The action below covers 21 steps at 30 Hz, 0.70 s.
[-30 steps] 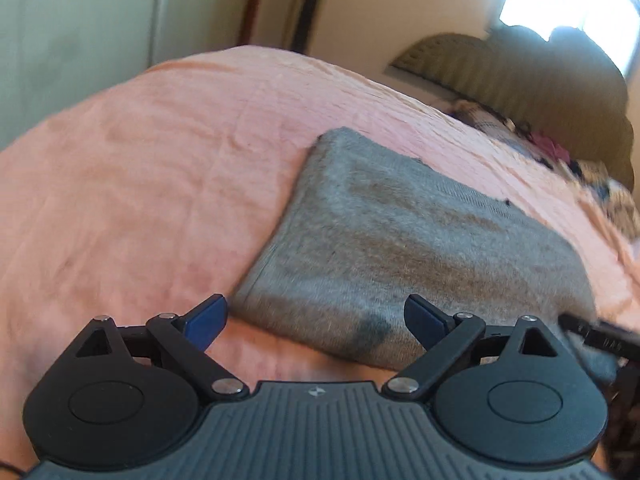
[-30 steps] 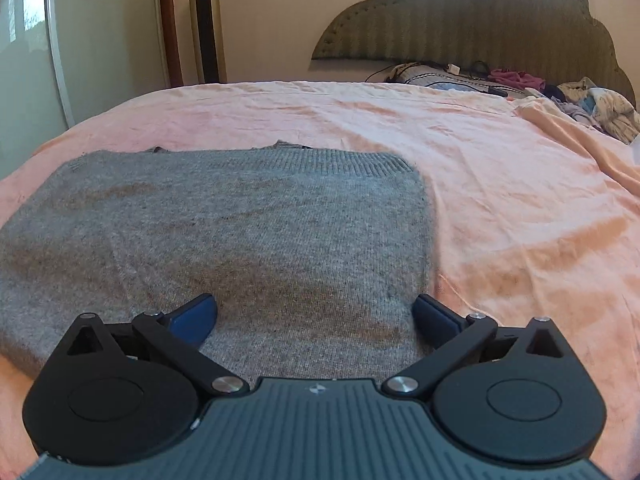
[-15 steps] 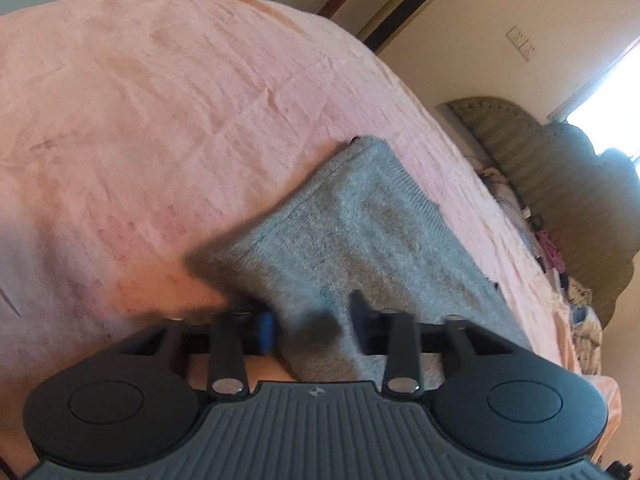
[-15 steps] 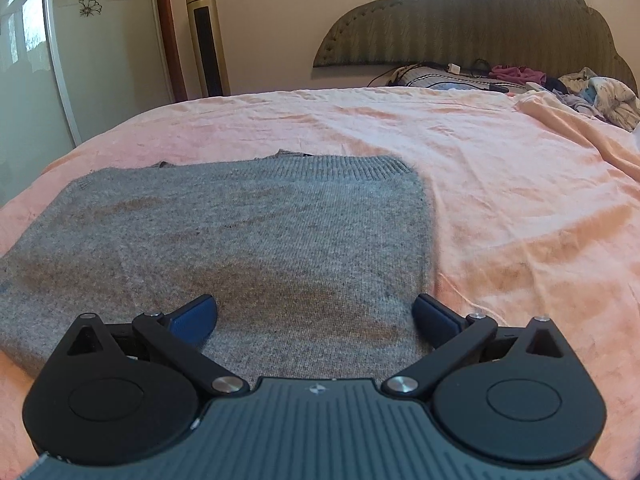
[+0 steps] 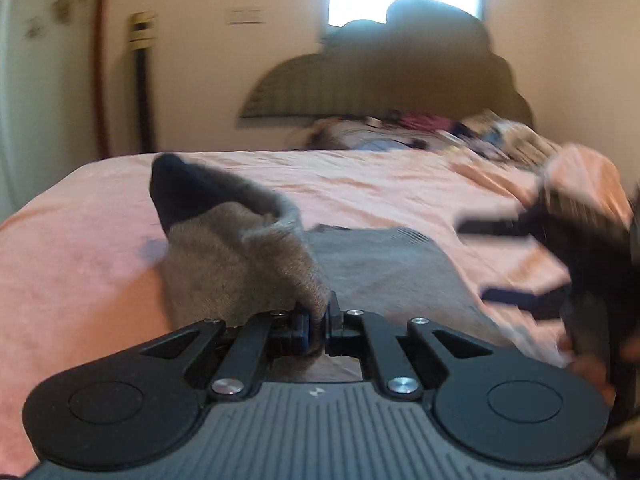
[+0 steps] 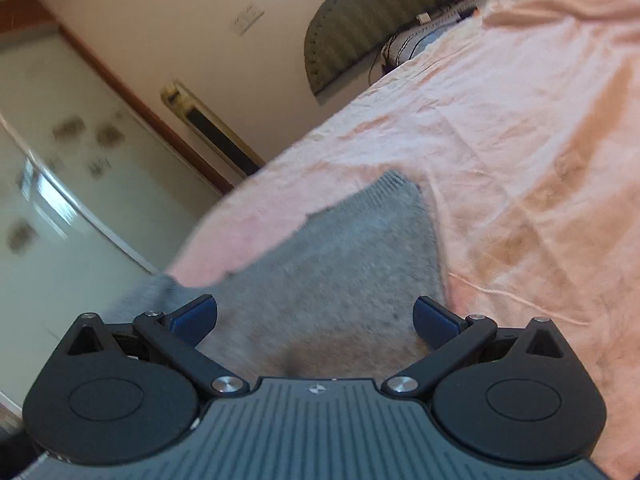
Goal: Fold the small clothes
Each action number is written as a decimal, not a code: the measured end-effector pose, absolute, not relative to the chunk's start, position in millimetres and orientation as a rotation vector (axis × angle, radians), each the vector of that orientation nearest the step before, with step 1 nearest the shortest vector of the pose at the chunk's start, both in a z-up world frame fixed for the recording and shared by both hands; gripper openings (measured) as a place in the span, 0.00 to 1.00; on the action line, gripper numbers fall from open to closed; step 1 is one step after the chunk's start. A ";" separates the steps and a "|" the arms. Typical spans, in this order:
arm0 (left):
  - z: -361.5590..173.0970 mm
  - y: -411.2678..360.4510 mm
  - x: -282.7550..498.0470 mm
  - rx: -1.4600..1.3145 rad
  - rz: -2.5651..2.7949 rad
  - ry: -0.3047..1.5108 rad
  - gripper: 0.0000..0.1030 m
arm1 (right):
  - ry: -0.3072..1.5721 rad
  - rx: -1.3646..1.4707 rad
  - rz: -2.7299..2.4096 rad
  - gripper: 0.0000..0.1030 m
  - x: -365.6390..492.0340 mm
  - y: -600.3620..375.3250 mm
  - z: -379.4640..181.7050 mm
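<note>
A grey knitted garment [image 5: 384, 272] lies on the pink bedsheet [image 5: 80, 264]. My left gripper [image 5: 318, 326] is shut on its near left edge and holds that part lifted, so the cloth stands up in a fold [image 5: 236, 248]. In the right wrist view the garment [image 6: 344, 272] lies flat ahead. My right gripper [image 6: 316, 320] is open, tilted, just above the garment's near right part. It also shows blurred at the right of the left wrist view [image 5: 560, 264].
A dark padded headboard [image 5: 400, 76] and a pile of mixed clothes [image 5: 440, 132] are at the far end of the bed. A tall tower fan [image 6: 212, 128] and a glass door [image 6: 60, 184] stand to the left.
My left gripper has closed on the garment's edge and lifted it, swinging to face the headboard. My right gripper has tilted and moved, staying open.
</note>
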State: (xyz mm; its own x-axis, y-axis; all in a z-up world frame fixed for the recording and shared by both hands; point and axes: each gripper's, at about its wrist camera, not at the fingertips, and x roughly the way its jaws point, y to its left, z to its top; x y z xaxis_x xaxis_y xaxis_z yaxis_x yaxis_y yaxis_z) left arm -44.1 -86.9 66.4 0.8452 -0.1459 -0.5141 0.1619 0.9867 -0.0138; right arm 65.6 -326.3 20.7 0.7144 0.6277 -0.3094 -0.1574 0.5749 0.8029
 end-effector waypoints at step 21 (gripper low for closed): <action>39.5 -149.1 -34.2 0.139 -0.415 0.553 0.06 | 1.018 0.652 0.640 0.16 164.0 -280.5 9.4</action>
State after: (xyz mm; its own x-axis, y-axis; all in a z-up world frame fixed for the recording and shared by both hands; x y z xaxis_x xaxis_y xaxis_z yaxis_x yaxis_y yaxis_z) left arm -34.2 -149.1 39.5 0.7706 -0.3443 -0.5363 0.4183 0.9081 0.0179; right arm 164.0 -280.5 9.4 0.3827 0.7413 -0.5513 -0.1747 0.6441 0.7447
